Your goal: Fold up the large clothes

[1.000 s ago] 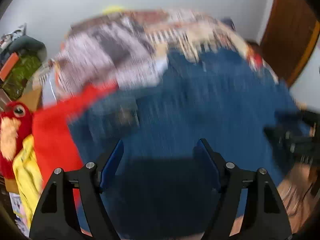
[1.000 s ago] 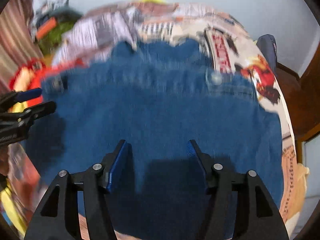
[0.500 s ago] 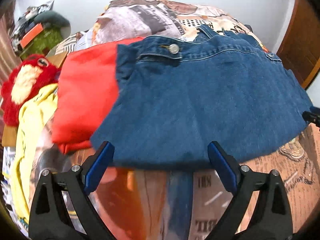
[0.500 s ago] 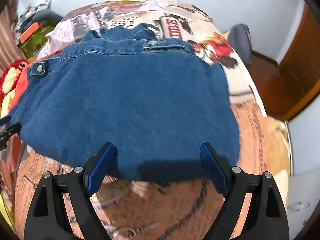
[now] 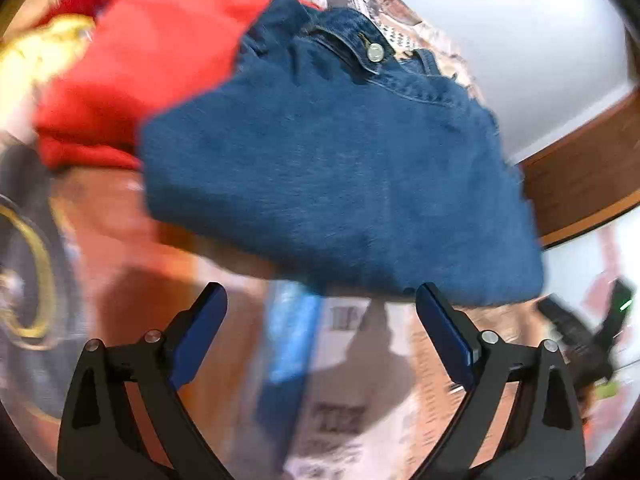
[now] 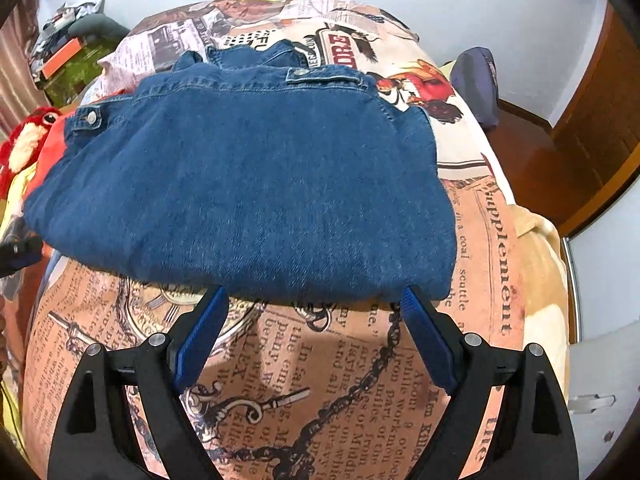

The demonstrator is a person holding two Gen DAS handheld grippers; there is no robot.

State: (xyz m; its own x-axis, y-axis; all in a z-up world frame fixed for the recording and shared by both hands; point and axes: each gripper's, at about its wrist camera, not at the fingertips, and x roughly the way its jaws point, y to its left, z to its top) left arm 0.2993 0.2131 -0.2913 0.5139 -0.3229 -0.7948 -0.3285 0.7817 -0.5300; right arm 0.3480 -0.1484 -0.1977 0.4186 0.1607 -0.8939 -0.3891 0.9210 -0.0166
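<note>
A folded blue denim garment [image 6: 248,184] lies on the newspaper-print bedspread [image 6: 360,380]. It also shows in the left wrist view [image 5: 340,168], tilted and blurred. My right gripper [image 6: 316,312] is open and empty, just in front of the denim's near fold. My left gripper [image 5: 320,316] is open and empty, near the denim's near edge. The tip of the left gripper [image 6: 18,248] shows at the left edge of the right wrist view, and the right gripper [image 5: 588,336] at the right edge of the left wrist view.
A folded red garment [image 5: 140,60] lies left of the denim, partly under it. A red plush toy [image 6: 28,140] and yellow cloth [image 5: 36,60] lie further left. A dark cushion [image 6: 478,84] and a wooden door [image 6: 600,120] are to the right.
Both grippers have pulled back from the denim, which now lies folded on the bed. The left wrist view has swung and tilted, with motion blur.
</note>
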